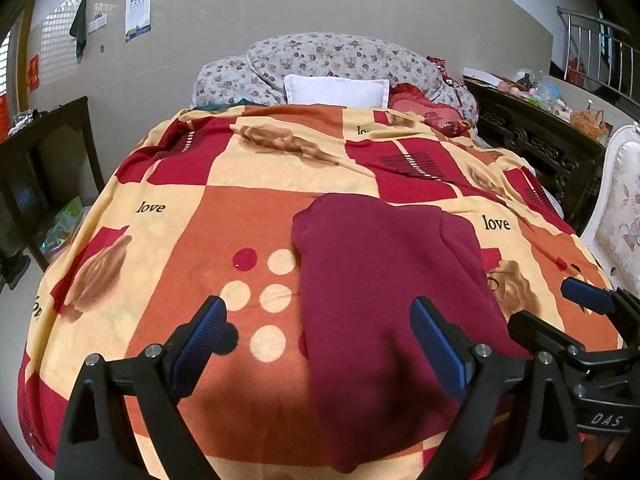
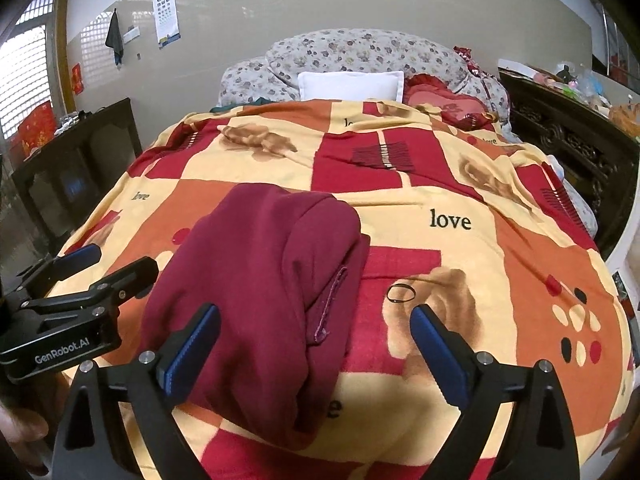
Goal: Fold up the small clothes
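Left wrist view. My left claw (image 1: 318, 322) is spread wide, blue pads facing each other, nothing between them. It hovers over the near end of the maroon garment (image 1: 384, 292), which lies on the bed's patterned blanket (image 1: 168, 240). The garment is folded into a long strip running away from me, its far end rounded, its near end reaching the blanket's near edge. My left claw's right finger sits over the garment; its left finger sits over the blanket beside the garment, near the cream dots. To the right of the garment my right claw (image 1: 560, 312) enters the frame, one blue pad visible, its jaws apart. Beyond the garment, at the head of the bed, a white pillow (image 1: 336, 90) leans against a floral quilt (image 1: 320, 60).

Right wrist view. My right claw (image 2: 316, 326) is also wide and holds nothing. Its left finger is over the garment (image 2: 260, 280); its right finger is over the blanket (image 2: 500, 260) to the garment's right. The garment's right edge shows a stitched seam with a small tag-like flap. Just right of the garment, a thin black ring (image 2: 401, 293), perhaps a hair tie, lies on the blanket. Left of the garment my left claw (image 2: 110, 260) shows side-on, jaws parted, marked "GenRobot.AI". A dark cabinet (image 2: 80, 160) stands beside the bed, further left of the garment.
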{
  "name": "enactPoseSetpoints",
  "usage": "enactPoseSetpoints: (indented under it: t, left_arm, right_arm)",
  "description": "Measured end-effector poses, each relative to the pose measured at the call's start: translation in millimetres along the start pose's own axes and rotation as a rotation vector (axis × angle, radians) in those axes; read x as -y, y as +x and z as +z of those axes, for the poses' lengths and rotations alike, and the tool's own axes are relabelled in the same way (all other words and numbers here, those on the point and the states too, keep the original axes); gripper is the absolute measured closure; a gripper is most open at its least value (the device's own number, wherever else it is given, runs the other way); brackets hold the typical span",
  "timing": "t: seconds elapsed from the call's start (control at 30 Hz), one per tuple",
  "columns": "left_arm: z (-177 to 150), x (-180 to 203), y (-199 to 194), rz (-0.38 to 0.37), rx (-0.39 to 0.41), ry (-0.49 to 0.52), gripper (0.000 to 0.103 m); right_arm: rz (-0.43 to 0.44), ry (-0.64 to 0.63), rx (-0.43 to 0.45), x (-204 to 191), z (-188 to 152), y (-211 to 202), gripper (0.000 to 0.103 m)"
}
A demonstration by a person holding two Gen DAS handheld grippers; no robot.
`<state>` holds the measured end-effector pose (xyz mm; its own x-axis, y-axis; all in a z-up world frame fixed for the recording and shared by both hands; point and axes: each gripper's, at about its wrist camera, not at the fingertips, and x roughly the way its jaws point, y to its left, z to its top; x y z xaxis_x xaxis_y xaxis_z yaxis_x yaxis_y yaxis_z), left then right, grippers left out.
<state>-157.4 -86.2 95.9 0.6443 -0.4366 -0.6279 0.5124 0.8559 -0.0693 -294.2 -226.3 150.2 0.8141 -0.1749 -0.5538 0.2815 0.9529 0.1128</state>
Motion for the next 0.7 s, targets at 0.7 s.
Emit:
enactPoseSetpoints:
  t: [0.7]
  left_arm:
    - [-1.3,-1.8,2.5,-0.006,-0.008,0.001,0.011]
  right_arm:
    - [-0.002,0.000,-0.008,-1.3,1.0,8.7,0.004]
